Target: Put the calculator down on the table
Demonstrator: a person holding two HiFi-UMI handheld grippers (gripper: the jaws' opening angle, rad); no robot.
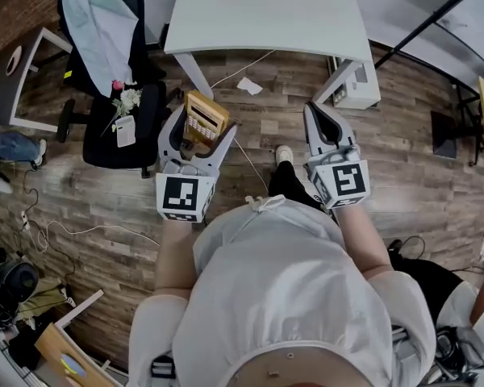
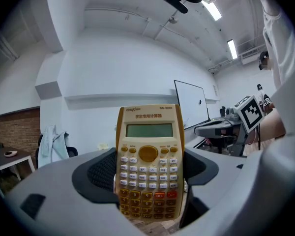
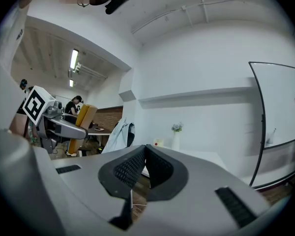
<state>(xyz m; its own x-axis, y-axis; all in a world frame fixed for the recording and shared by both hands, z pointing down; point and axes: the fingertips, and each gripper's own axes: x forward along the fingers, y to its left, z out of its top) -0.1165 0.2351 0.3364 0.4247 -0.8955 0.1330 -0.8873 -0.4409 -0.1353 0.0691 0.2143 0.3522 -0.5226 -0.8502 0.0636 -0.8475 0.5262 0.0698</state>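
Left gripper (image 1: 200,127) is clamping tan-yellow plastic calculator (image 2: 148,156) upright by its lower half, over wood-plank floor (image 1: 411,168), short of white rectangular table's (image 1: 266,14) near edge. Right gripper (image 3: 144,154) is idling closed, empty. Releasing early = calc hitting floor.

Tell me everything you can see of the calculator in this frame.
The calculator is a tan-yellow plastic scientific model with a blank grey display, a round orange pad, white keys above and orange keys below, two of them reddish. Its lower half is clamped between the black pads of the left gripper, and the display end sticks out past them, keys facing that gripper's camera. It hangs over the wood floor, short of the white table.
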